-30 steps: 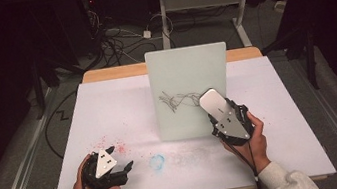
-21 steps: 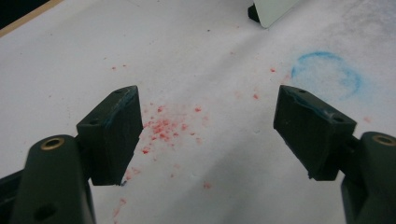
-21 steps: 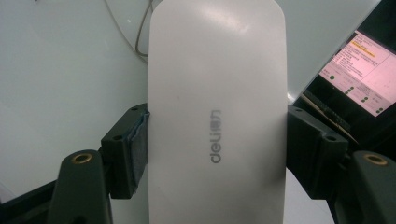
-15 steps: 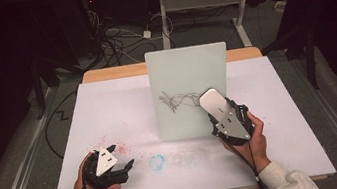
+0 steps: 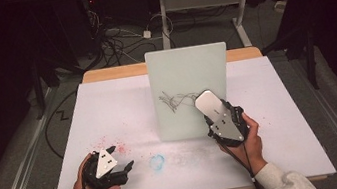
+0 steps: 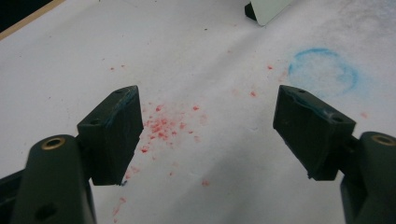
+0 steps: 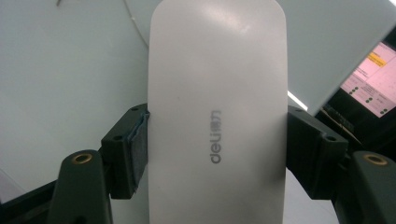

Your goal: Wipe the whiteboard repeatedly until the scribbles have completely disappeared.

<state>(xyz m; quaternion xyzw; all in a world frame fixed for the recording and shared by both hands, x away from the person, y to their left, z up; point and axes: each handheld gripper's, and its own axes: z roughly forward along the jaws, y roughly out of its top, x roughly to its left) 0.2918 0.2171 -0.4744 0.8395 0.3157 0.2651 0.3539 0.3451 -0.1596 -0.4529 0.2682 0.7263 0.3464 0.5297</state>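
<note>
The right gripper [image 5: 215, 112] is clamped on a white eraser [image 5: 207, 103], which juts out of it toward eleven o'clock and lies against the lower right part of the upright whiteboard [image 5: 187, 71], just beside the black scribble [image 5: 177, 99]. The board stands at the middle of the white table [image 5: 108, 108]. Compared with the frames from a second and half a second ago, nothing has shifted: both hands, the eraser and the board sit where they did. The left gripper [image 5: 118, 160] rests at the table's seven o'clock corner, its jaws apart with nothing between them. The right gripper view shows grey "deli" lettering [image 7: 215, 137] on the eraser [image 7: 217, 93] and the pads [image 7: 135, 149] pressing its two long edges, too small to read from above. The left gripper view shows red specks [image 6: 163, 123] between the jaws and a blue ring [image 6: 323, 72] at one o'clock.
</note>
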